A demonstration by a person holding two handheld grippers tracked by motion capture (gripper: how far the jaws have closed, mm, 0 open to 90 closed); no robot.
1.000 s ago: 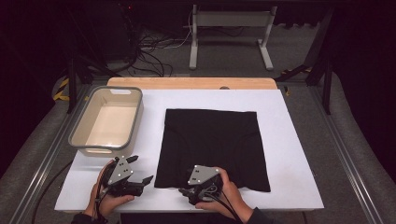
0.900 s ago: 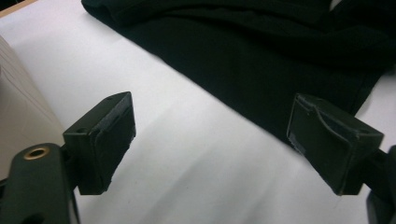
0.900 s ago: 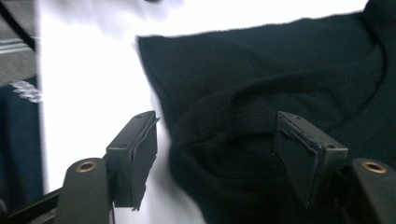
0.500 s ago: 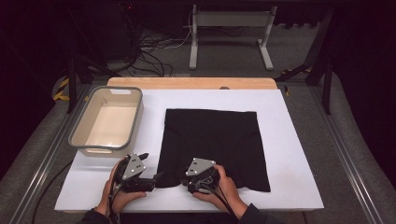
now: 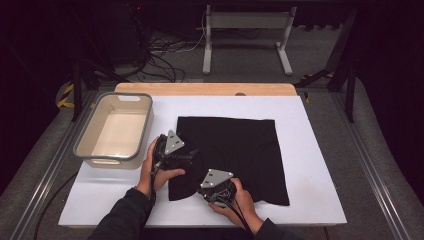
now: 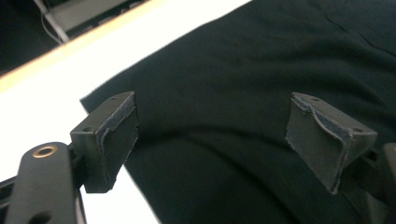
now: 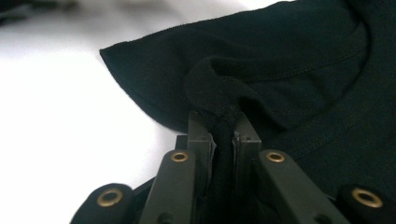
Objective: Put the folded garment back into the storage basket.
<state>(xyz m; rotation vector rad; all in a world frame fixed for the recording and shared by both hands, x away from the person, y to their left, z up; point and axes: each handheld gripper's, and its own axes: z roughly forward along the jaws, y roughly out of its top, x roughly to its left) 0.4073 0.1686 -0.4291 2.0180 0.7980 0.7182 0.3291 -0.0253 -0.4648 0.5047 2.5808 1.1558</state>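
Black cloth (image 5: 235, 150) lies spread on the white table (image 5: 320, 165), its near-left part bunched between the two tools. Right gripper (image 5: 218, 186) — jaws closed on a raised pinch of the cloth's near edge (image 7: 219, 93). Left gripper (image 5: 172, 152) — jaws wide apart over the cloth's left side, pads (image 6: 116, 135) holding nothing.

Risk: the pinch looks thin, so a quick pull may slip the fabric free; if the left gripper closes on one layer alone, or on air beside the edge, any fold would likely come out skewed.

Surroundings: a beige tub (image 5: 116, 131) stands just left of the cloth, close to the left hand (image 5: 152, 167), and could be knocked by a wide sweep. The wooden strip (image 5: 205, 89) at the far edge is well apart.
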